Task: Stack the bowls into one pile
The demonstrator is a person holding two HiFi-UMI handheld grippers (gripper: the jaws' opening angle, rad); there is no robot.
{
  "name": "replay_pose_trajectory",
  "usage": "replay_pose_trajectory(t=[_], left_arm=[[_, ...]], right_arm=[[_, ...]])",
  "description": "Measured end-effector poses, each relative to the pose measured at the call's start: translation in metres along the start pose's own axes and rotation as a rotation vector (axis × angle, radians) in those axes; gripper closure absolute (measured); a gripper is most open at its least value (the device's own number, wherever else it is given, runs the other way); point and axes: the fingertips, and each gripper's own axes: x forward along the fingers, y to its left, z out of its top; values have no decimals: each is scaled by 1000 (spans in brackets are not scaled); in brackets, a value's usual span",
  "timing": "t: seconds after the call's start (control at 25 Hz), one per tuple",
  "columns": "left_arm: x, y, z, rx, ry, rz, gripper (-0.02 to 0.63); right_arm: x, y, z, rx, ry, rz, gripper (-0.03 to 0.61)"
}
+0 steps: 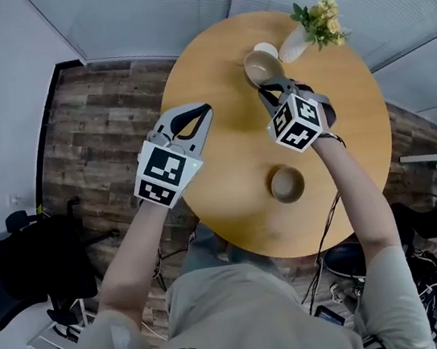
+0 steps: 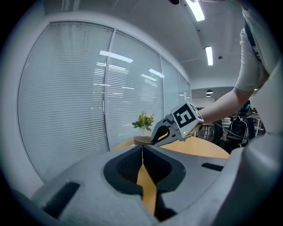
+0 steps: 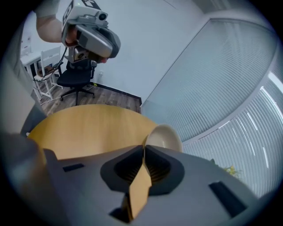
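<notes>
A beige bowl sits at the far side of the round wooden table, and my right gripper is shut on its near rim. In the right gripper view this bowl stands tilted just past the closed jaws. A second, brownish bowl rests on the table nearer to me, below the right gripper. My left gripper hovers over the table's left part, shut with nothing in it. The left gripper view shows the right gripper at the held bowl.
A white vase with yellow flowers stands at the table's far edge, right of the held bowl, with a small white cup beside it. Window blinds lie beyond. A black office chair stands on the wooden floor at the left.
</notes>
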Motion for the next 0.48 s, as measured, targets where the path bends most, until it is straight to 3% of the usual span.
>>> replay_pose_trajectory(t=[0.48], left_arm=[[11, -62, 50, 98, -30, -105, 592]], right_arm=[[-104, 0, -21, 59, -17, -108, 540]])
